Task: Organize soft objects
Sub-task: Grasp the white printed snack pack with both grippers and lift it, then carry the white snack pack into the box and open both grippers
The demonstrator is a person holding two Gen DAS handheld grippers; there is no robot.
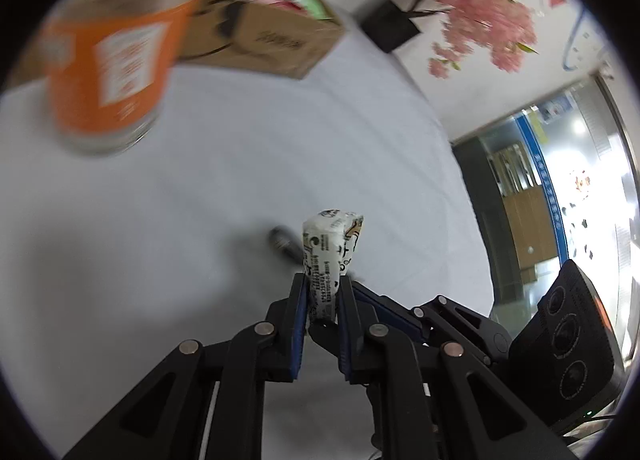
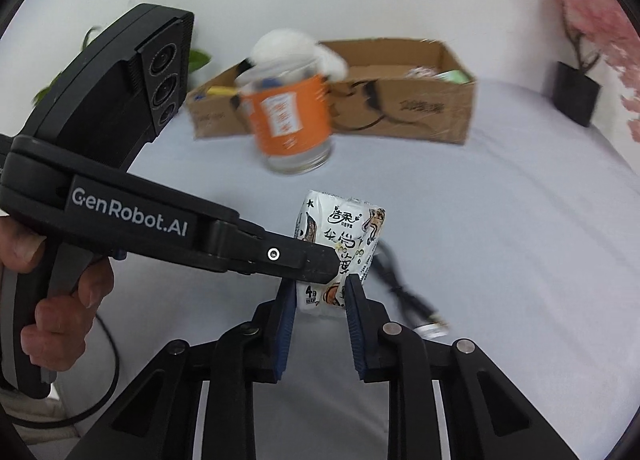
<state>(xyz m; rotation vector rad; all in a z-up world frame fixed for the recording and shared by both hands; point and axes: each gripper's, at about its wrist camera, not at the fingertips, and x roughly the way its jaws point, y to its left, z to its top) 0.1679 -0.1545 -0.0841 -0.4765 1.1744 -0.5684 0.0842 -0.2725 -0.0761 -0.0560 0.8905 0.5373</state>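
A white printed tissue pack is held above the white table. My left gripper is shut on one narrow end of the tissue pack. In the right wrist view the left gripper reaches in from the left onto the pack. My right gripper has its blue pads on both sides of the pack's lower end, shut on it. A cardboard box with soft items inside stands at the back; it also shows in the left wrist view.
A clear jar with an orange label stands in front of the box, a white fluffy thing at its top. A black cable lies on the table under the pack. A black pot with pink blossoms stands at the right.
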